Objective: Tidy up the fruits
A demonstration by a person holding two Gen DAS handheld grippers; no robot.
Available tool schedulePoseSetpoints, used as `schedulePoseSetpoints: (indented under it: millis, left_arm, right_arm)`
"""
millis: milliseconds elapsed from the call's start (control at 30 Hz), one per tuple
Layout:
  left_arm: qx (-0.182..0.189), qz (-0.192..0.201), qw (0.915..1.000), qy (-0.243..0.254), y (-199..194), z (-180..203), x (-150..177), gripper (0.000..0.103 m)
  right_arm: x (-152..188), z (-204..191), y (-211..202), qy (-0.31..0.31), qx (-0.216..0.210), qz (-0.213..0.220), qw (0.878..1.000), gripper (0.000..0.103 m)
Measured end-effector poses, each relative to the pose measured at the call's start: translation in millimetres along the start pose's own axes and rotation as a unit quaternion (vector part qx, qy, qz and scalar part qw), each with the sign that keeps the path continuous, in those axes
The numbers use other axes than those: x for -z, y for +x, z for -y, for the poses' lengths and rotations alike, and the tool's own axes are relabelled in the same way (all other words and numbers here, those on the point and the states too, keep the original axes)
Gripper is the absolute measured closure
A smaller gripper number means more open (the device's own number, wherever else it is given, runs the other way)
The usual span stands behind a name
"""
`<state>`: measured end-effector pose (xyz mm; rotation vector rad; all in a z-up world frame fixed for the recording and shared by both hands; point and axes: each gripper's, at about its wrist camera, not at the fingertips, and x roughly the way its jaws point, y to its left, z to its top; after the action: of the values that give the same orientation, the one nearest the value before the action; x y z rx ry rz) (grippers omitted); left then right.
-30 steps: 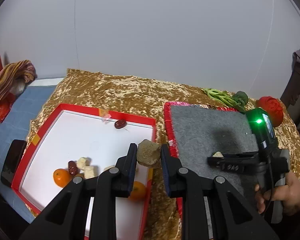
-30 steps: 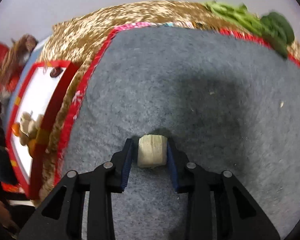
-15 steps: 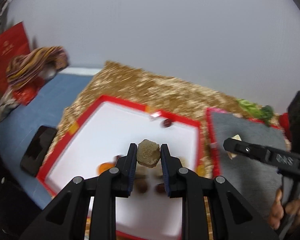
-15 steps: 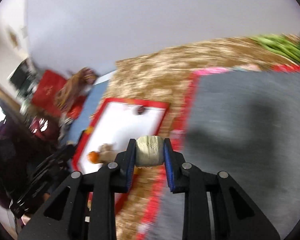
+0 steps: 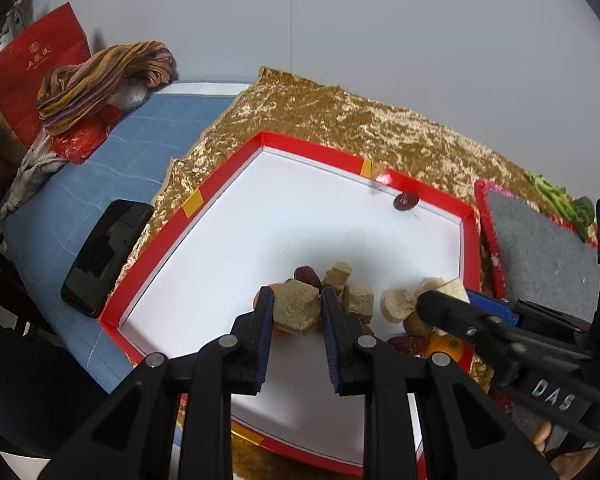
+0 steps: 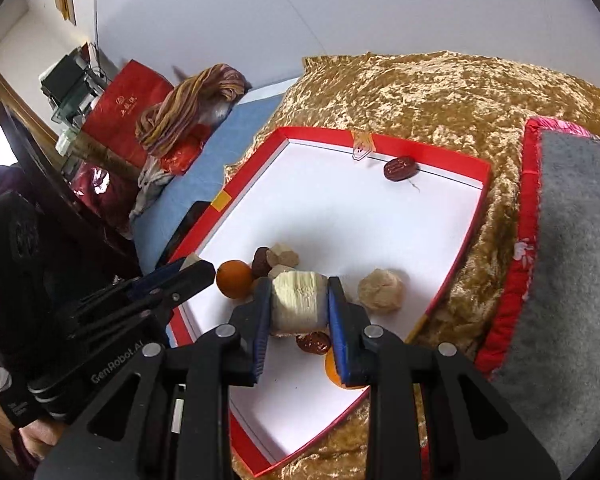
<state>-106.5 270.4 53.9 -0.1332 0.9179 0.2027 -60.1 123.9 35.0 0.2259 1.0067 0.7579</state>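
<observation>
A red-rimmed white tray [image 5: 236, 184] [image 6: 452, 168] holds several beige chunks, red dates and oranges clustered near its front. My left gripper [image 5: 297, 312] is shut on a brown-beige chunk [image 5: 296, 310] just above that cluster. My right gripper [image 6: 298, 308] is shut on a pale cream chunk [image 6: 298, 300], held low over the tray beside an orange [image 6: 234, 279] and a round beige piece [image 6: 381, 291]. A lone date [image 5: 405, 201] [image 6: 399, 168] lies at the tray's far edge. Each gripper shows in the other's view: the right one [image 5: 444, 300], the left one [image 6: 192, 268].
The tray sits on a gold cloth [image 5: 340, 120]. A grey mat with a red border [image 5: 540, 240] [image 6: 572, 260] lies to the right. A black phone [image 5: 104, 256] rests on blue fabric to the left, with a striped scarf [image 5: 104, 76] and red bag [image 5: 32, 68] behind.
Both grippers have moved left from the grey mat and lowered over the tray's cluster, each still holding its chunk.
</observation>
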Motion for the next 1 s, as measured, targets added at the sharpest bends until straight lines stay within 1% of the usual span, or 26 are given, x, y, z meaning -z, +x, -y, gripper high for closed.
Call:
schedulePoseSetpoints:
  millis: [67, 133, 167, 200, 233, 267, 333, 367, 400, 433, 467, 533, 600, 667, 733, 800, 833, 900, 967, 1000]
  left_arm:
    - [-0.008, -0.005, 1.0000, 0.001, 2, 1, 1, 0.080]
    - [-0.025, -0.005, 0.9997, 0.000, 2, 1, 1, 0.079]
    - [-0.031, -0.001, 0.9995, 0.003, 1, 1, 0, 0.074]
    - [-0.041, 0.007, 0.9991, 0.007, -1, 2, 0, 0.069]
    - [-0.054, 0.017, 0.9983, 0.011, -5, 3, -1, 0.056]
    - [-0.064, 0.028, 0.9975, 0.014, -8, 3, -1, 0.047]
    - [-0.080, 0.065, 0.9945, 0.019, -20, 5, -4, 0.044]
    - [-0.083, 0.076, 0.9934, 0.020, -24, 5, -5, 0.040]
    - [-0.086, 0.093, 0.9917, 0.020, -29, 6, -7, 0.037]
    - [-0.088, 0.109, 0.9900, 0.018, -35, 7, -8, 0.029]
    - [-0.087, 0.122, 0.9886, 0.016, -39, 7, -9, 0.024]
    - [-0.082, 0.153, 0.9847, 0.012, -50, 10, -12, 0.024]
    - [-0.085, 0.178, 0.9802, 0.015, -59, 14, -13, 0.022]
    - [-0.088, 0.198, 0.9761, 0.019, -65, 19, -13, 0.020]
    - [-0.090, 0.209, 0.9736, 0.021, -70, 24, -14, 0.016]
    - [-0.082, 0.217, 0.9724, 0.019, -75, 27, -12, 0.015]
    - [-0.077, 0.220, 0.9723, 0.019, -76, 28, -12, 0.013]
    - [-0.080, 0.224, 0.9713, 0.016, -79, 30, -11, 0.000]
    - [-0.088, 0.231, 0.9689, 0.013, -82, 32, -9, 0.000]
    - [-0.086, 0.234, 0.9684, 0.013, -83, 33, -8, 0.000]
  right_arm:
    - [2, -2, 5, -0.007, 0.007, -0.006, 1.000, 0.074]
    - [4, -1, 11, -0.008, 0.016, -0.017, 1.000, 0.073]
    - [4, 0, 12, -0.008, 0.022, -0.021, 1.000, 0.068]
    - [5, 1, 13, -0.007, 0.031, -0.025, 0.999, 0.054]
    - [5, 2, 13, -0.004, 0.037, -0.024, 0.999, 0.047]
    - [4, 2, 11, -0.003, 0.041, -0.020, 0.999, 0.040]
    - [2, 2, 1, -0.005, 0.038, -0.005, 0.999, 0.039]
    - [1, 2, -5, -0.006, 0.034, 0.005, 0.999, 0.039]
    - [0, 2, -11, -0.006, 0.031, 0.014, 0.999, 0.038]
    - [-1, 2, -19, -0.008, 0.030, 0.024, 0.999, 0.037]
    - [-2, 3, -27, -0.012, 0.035, 0.036, 0.999, 0.035]
    - [-2, 2, -41, -0.027, 0.053, 0.058, 0.997, 0.033]
    - [-2, 3, -57, -0.043, 0.068, 0.080, 0.994, 0.032]
    - [1, 3, -75, -0.064, 0.097, 0.108, 0.987, 0.029]
    - [4, 2, -94, -0.088, 0.132, 0.141, 0.977, 0.025]
    - [6, 2, -108, -0.100, 0.152, 0.163, 0.970, 0.016]
    - [8, 3, -116, -0.102, 0.163, 0.175, 0.966, 0.014]
    - [11, 6, -131, -0.106, 0.186, 0.197, 0.957, 0.006]
    - [13, 9, -141, -0.106, 0.203, 0.207, 0.951, 0.003]
    - [15, 10, -146, -0.107, 0.209, 0.212, 0.949, 0.002]
